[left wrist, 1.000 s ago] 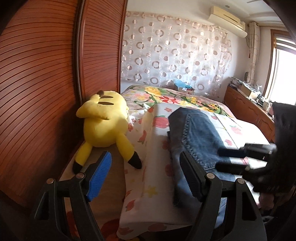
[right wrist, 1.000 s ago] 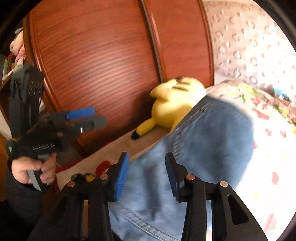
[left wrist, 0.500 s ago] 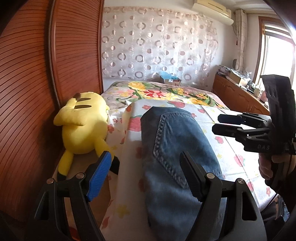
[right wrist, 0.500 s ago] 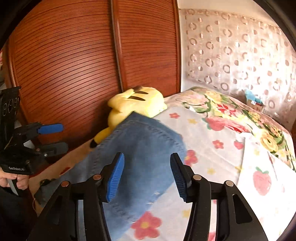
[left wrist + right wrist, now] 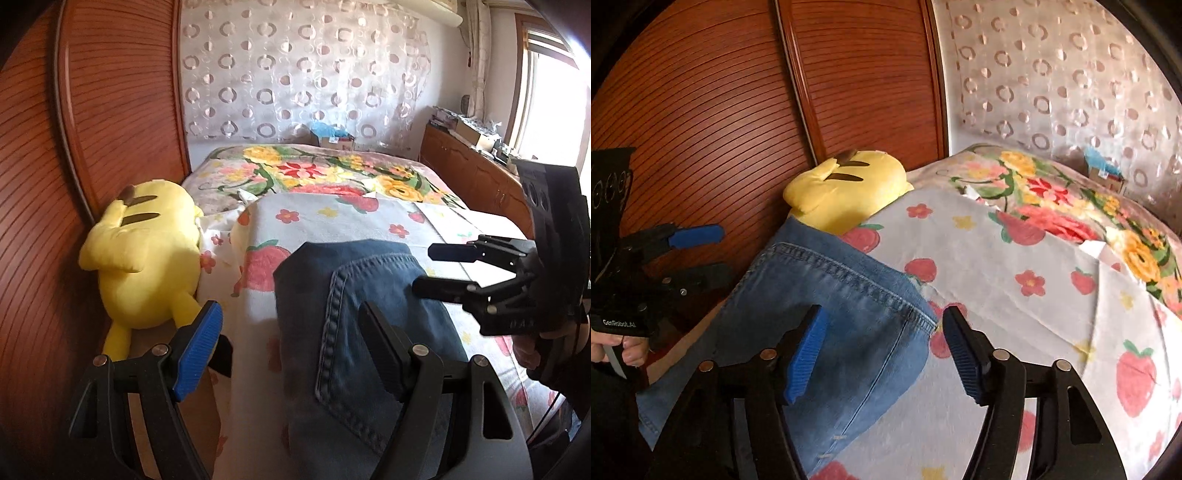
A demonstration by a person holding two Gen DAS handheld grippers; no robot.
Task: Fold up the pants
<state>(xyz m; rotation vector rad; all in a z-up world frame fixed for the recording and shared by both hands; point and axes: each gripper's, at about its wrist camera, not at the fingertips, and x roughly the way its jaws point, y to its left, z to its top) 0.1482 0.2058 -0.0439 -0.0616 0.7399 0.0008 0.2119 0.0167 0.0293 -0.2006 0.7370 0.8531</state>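
Floral bed [image 5: 369, 221] carries the jeans [image 5: 354, 317] at its near edge — left gripper [image 5: 291, 347] and right gripper [image 5: 882, 350] both released, right's fingers just widening, nothing between — heavy, floppy denim, best pinched along a seam.

Our left claw [image 5: 291, 354] tilted downward, jaws spread wide, nothing gripped, our right claw [image 5: 882, 350] at its three o'clock, jaws just been opening, nothing pressed between them, each handle held in a hand
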